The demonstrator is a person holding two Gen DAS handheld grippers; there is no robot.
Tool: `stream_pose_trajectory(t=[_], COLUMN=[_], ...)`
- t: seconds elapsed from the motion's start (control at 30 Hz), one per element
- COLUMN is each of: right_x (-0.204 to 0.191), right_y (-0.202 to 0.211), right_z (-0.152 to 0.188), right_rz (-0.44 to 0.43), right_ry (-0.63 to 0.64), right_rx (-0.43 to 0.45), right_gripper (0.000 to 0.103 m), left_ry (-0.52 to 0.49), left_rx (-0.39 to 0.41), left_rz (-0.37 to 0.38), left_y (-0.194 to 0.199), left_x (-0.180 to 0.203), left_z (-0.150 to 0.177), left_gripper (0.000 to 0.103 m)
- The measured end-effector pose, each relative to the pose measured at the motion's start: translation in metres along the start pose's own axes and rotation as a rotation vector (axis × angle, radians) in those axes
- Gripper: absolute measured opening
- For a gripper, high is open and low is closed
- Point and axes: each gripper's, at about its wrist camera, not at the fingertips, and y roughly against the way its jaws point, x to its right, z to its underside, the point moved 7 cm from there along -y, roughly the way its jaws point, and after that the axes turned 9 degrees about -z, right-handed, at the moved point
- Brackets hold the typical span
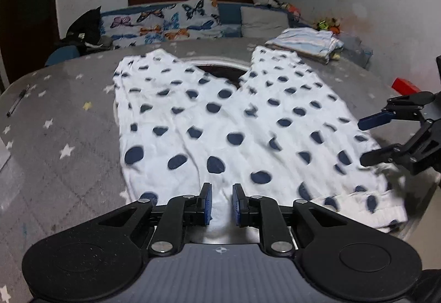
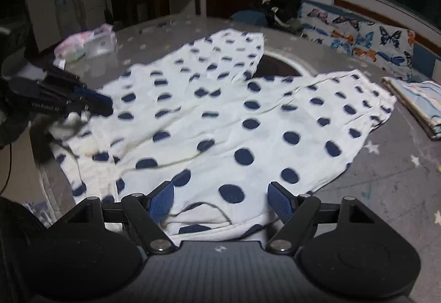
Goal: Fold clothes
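Nearest in the left wrist view, at bottom centre, our left gripper [image 1: 222, 202] sits low over the waistband of the trousers [image 1: 220, 121]. Its blue pads are drawn close with only a narrow gap, and white cloth shows in that gap; whether it is truly pinched we cannot tell. In the right wrist view our right gripper [image 2: 220, 202] fills the bottom of the frame with its jaws spread wide, holding nothing, hanging just above the near edge of the trousers [image 2: 220, 121].

The trousers, white with dark blue dots, lie spread flat on the grey starred table [image 1: 55, 143]. They take up the middle of both frames, waist toward us and both legs splayed apart toward the top, with a dark round opening of the table showing between them. No fold is visible in them: neither leg lies over the other. So this garment is laid out but unfolded, and we judge that all its folding is left.

Farther off, at the upper right of the left view, a folded stack [image 1: 306, 42] of pale striped cloth rests just past the right leg's hem. It looks like clothing already folded, though the pictures cannot say who put it there. Beyond it runs the butterfly cushion [image 1: 162, 24] along the wall.
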Motion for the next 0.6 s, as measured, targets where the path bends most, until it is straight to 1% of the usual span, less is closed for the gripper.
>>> stream_pose_trajectory(t=[0.07,0.13,0.23,0.27,0.3,0.37,0.43,0.53,0.6], right_x=[0.005,0.011,0.016,0.023,0.029,0.042,0.055,0.074,0.087], right_y=[0.005,0.006,0.0,0.003,0.005,0.011,0.017,0.025,0.031], right_z=[-0.001,0.001,0.01,0.008,0.006,0.002,-0.001,-0.007,-0.01], right_rz=[0.031,0.052,0.067,0.073,0.079,0.092,0.104,0.122,0.134], right_ry=[-0.001,-0.003,0.005,-0.015,-0.035,-0.075,-0.114,-0.174,-0.214], right_rx=[0.014,0.004,-0.04,-0.031,-0.021,-0.001,0.018,0.048,0.067], right_gripper=[0.076,0.076,0.075,0.075,0.075,0.075,0.075,0.075,0.075], left_ry=[-0.013,-0.031,-0.079,-0.096,-0.113,-0.151,-0.195,-0.26,-0.296], left_rx=[0.012,0.022,0.031,0.034,0.037,0.043,0.046,0.05,0.04], left_rz=[0.03,0.07,0.163,0.192,0.22,0.276,0.332,0.386,0.394], left_y=[0.005,0.01,0.015,0.017,0.019,0.021,0.022,0.02,0.013], left_x=[0.009,0.021,0.052,0.061,0.071,0.092,0.113,0.14,0.153], left_z=[-0.005,-0.009,-0.014,-0.015,-0.016,-0.018,-0.02,-0.019,-0.015], left_gripper=[0.018,0.019,0.03,0.035,0.038,0.046,0.051,0.052,0.053])
